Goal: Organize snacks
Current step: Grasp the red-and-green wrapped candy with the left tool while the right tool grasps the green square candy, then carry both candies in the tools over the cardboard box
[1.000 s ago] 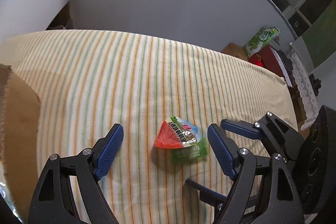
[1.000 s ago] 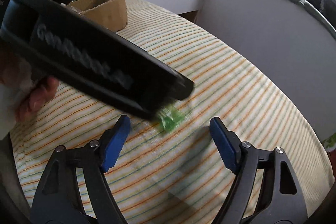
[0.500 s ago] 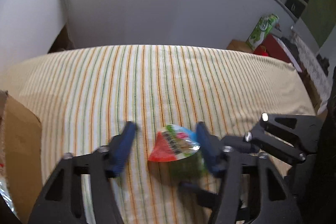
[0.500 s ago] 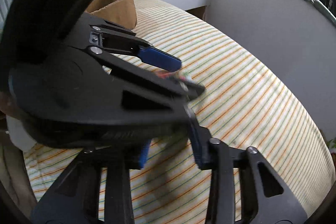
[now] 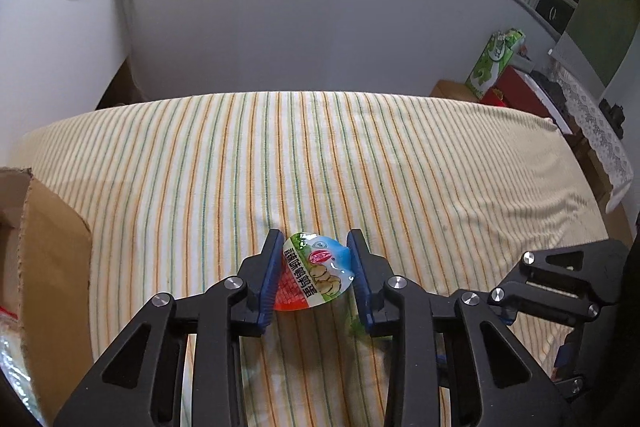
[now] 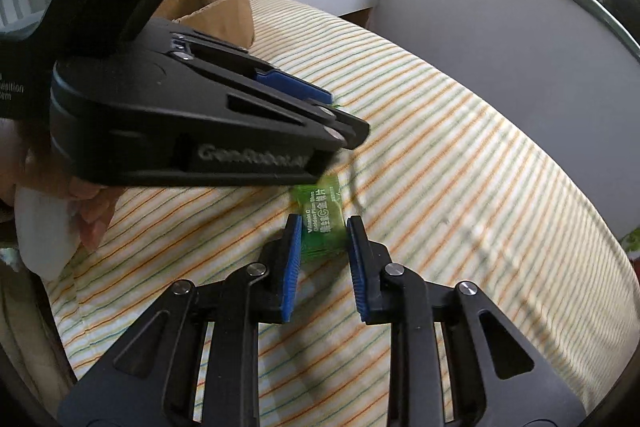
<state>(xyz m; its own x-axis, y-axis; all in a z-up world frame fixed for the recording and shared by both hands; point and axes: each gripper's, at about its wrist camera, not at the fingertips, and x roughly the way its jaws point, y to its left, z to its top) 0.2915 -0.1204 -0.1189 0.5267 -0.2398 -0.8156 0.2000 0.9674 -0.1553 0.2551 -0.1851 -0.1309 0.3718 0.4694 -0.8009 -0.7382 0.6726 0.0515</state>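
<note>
two grips closing at once, where a second ago both sets of jaws stood wide around loose packets. left gripper point(image 5: 314, 273) now narrowed onto the triangular red-and-blue snack cup point(image 5: 314, 277), blue pads touching its two sides and squeezing further. right gripper point(image 6: 322, 259) likewise closing, pads pressed on the green candy packet point(image 6: 322, 223), near end of it between them, far end poking out ahead under the left tool. both packets down on the striped cloth point(image 5: 360, 163), just beside each other, toward the near edge of the bed, about midway along it. probably the pick-up step of the sorting: two snacks secured, ready for lifting and carrying toward the cardboard box point(image 5: 44, 227) at the bed's left edge. soft, slightly rumpled bedding underneath, so some give under the packets likely. beyond the far edge a pale padded headboard point(image 5: 300, 27); off the far right corner a green carton point(image 5: 494, 61) and red items on low furniture, window above.
</note>
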